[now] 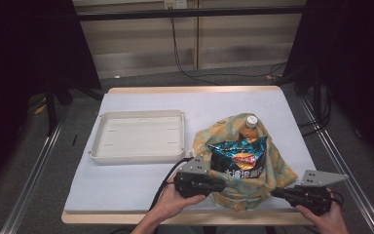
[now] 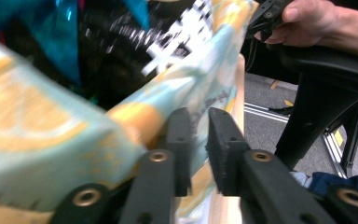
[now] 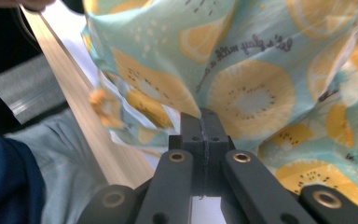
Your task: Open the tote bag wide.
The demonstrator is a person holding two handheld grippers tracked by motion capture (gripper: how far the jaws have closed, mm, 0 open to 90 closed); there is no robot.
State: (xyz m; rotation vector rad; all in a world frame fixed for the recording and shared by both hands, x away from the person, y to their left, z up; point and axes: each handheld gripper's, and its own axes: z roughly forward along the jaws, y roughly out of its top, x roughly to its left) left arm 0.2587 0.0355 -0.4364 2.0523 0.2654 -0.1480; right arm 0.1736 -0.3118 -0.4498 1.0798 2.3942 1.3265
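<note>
- Right gripper jaws are pressed flat together, pinching a fold of the bag at its 4 o'clock corner.
- Left gripper jaws stand slightly apart with the bag's cloth edge running between them; whether the pads press it I cannot tell.
- Bag sits at the table's near edge, at about 5 o'clock, its lower hem close to the wooden lip.
- Open white table lies at 7 o'clock; the tray sits at 9 o'clock, well apart from the bag.
- Bag is soft, crumpled cloth printed with citrus slices; inside are a glossy chip packet and a capped bottle.
- Tray is rigid, white, rectangular, with a raised rim.
</note>
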